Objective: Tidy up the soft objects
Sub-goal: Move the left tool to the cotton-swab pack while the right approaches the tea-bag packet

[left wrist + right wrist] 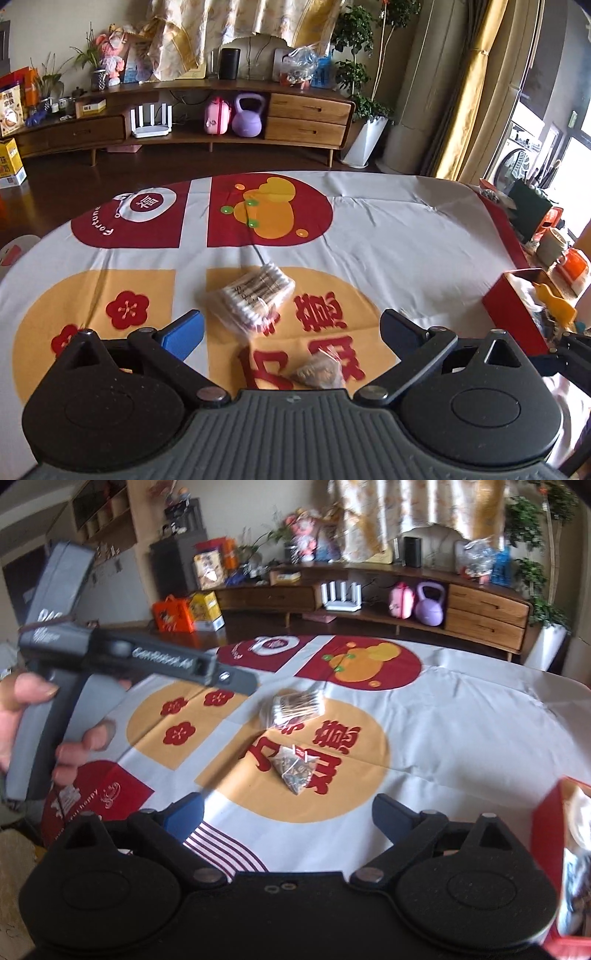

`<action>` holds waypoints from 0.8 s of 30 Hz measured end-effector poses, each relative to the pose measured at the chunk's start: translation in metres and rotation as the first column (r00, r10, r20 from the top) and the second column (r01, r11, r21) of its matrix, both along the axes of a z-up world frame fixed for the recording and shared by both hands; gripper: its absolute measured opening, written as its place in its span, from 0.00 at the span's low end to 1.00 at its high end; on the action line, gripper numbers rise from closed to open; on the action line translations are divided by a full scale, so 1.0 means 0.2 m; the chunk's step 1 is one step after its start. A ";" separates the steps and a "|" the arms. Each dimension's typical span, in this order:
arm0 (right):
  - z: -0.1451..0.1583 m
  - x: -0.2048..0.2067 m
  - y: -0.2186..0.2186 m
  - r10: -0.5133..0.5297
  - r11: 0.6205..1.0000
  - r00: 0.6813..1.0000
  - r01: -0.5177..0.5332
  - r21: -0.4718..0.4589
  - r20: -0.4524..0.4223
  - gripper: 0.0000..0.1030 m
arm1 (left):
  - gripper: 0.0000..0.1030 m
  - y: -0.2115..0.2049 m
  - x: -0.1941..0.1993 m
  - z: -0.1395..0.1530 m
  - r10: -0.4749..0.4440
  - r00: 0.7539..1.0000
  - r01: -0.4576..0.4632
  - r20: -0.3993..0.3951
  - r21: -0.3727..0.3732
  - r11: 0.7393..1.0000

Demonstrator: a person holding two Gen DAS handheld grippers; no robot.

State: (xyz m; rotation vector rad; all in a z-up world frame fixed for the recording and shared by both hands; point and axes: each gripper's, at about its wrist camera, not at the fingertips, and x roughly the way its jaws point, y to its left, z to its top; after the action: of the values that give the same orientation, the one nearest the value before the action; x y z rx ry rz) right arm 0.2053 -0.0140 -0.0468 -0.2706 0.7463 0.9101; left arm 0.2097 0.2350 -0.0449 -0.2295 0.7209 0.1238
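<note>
Both the left gripper [291,328] and right gripper [288,816] gape empty; only in the right view do we see the hand [22,716] at 9 o'clock, beyond the tea bag [295,768].

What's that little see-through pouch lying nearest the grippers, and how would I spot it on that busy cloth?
Start at the tablecloth and find its big orange circle with red characters. On those characters lies a small clear triangular sachet of brownish bits with a tiny tag. Its only neighbour, the pack of cotton swabs, is farther away, rectangular, and shows white tips.

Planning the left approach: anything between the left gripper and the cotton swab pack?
Nothing: the left wrist view shows only bare tablecloth between the left gripper and the cotton swab pack.
</note>
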 end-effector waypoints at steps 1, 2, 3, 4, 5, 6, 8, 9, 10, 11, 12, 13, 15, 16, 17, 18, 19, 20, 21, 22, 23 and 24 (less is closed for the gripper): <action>-0.01 0.01 0.02 0.010 1.000 1.000 -0.010 -0.008 0.000 0.94 | 0.99 0.01 0.03 -0.02 0.000 1.000 0.000 -0.005 0.009 1.000; -0.03 0.02 0.05 0.020 1.000 1.000 -0.020 -0.016 0.002 0.94 | 0.99 0.02 0.06 -0.04 0.003 1.000 -0.003 -0.012 0.019 1.000; -0.05 0.04 0.07 0.029 0.999 1.000 -0.029 -0.024 0.003 0.94 | 0.99 0.03 0.08 -0.07 0.005 1.000 -0.004 -0.018 0.026 1.000; -0.06 0.05 0.09 0.034 0.999 0.999 -0.034 -0.030 0.002 0.94 | 0.99 0.04 0.11 -0.09 0.007 1.000 -0.006 -0.024 0.030 1.000; -0.08 0.07 0.11 0.039 0.999 0.999 -0.039 -0.034 -0.004 0.94 | 0.99 0.05 0.14 -0.12 0.015 0.999 -0.014 -0.029 0.032 0.999; -0.10 0.09 0.13 0.045 0.998 0.999 -0.046 -0.037 -0.013 0.94 | 0.99 0.06 0.17 -0.14 0.024 0.999 -0.023 -0.030 0.031 0.999; -0.14 0.13 0.17 0.052 0.997 0.998 -0.053 -0.049 -0.018 0.94 | 0.99 0.08 0.22 -0.19 0.038 0.998 -0.037 -0.041 0.027 0.999; -0.16 0.15 0.18 0.056 0.997 0.998 -0.057 -0.056 -0.019 0.94 | 0.99 0.09 0.25 -0.21 0.045 0.998 -0.044 -0.053 0.027 0.999; -0.18 0.17 0.20 0.058 0.997 0.998 -0.059 -0.059 -0.023 0.94 | 0.99 0.10 0.28 -0.24 0.053 0.996 -0.051 -0.066 0.030 0.998; -0.20 0.19 0.22 0.057 0.996 0.998 -0.059 -0.061 -0.029 0.93 | 0.99 0.10 0.30 -0.26 0.056 0.996 -0.054 -0.074 0.034 0.998; -0.22 0.21 0.23 0.056 0.996 0.998 -0.058 -0.066 -0.033 0.93 | 0.99 0.10 0.32 -0.28 0.057 0.995 -0.054 -0.078 0.041 0.998; -0.24 0.23 0.25 0.057 0.996 0.998 -0.059 -0.069 -0.036 0.92 | 0.99 0.11 0.35 -0.30 0.059 0.995 -0.054 -0.085 0.050 0.997; -0.28 0.27 0.28 0.058 0.995 0.997 -0.062 -0.074 -0.045 0.91 | 0.99 0.11 0.39 -0.34 0.052 0.994 -0.047 -0.096 0.057 0.997; -0.30 0.28 0.30 0.061 0.995 0.997 -0.065 -0.075 -0.049 0.91 | 0.99 0.11 0.40 -0.36 0.049 0.994 -0.042 -0.100 0.063 0.997; -0.31 0.29 0.31 0.064 0.995 0.997 -0.068 -0.075 -0.052 0.91 | 0.99 0.11 0.42 -0.38 0.051 0.994 -0.043 -0.101 0.074 0.996; -0.33 0.30 0.33 0.068 0.995 0.996 -0.072 -0.075 -0.053 0.90 | 0.99 0.11 0.43 -0.39 0.049 0.994 -0.041 -0.097 0.081 0.996; -0.34 0.31 0.34 0.072 0.994 0.996 -0.076 -0.078 -0.054 0.90 | 0.99 0.11 0.45 -0.40 0.044 0.995 -0.036 -0.093 0.085 0.996; -0.35 0.31 0.36 0.080 0.993 0.995 -0.084 -0.081 -0.053 0.88 | 0.99 0.11 0.46 -0.42 0.043 0.995 -0.034 -0.092 0.093 0.995; -0.36 0.32 0.37 0.089 0.992 0.995 -0.093 -0.084 -0.051 0.88 | 0.99 0.11 0.47 -0.43 0.043 0.995 -0.034 -0.094 0.104 0.994; -0.37 0.32 0.39 0.094 0.991 0.994 -0.098 -0.088 -0.046 0.87 | 0.99 0.10 0.49 -0.45 0.046 0.994 -0.034 -0.100 0.115 0.993; -0.38 0.33 0.40 0.097 0.991 0.994 -0.101 -0.091 -0.048 0.86 | 0.99 0.11 0.51 -0.46 0.053 0.993 -0.039 -0.107 0.125 0.991; -0.39 0.33 0.42 0.100 0.990 0.994 -0.104 -0.091 -0.055 0.85 | 0.99 0.11 0.52 -0.47 0.057 0.993 -0.043 -0.108 0.128 0.991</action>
State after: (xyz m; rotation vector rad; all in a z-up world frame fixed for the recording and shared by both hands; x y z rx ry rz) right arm 0.2720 0.0694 -0.1246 -0.3730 0.8292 0.9827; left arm 0.3134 0.2564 -0.1398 -0.1214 0.8159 0.2299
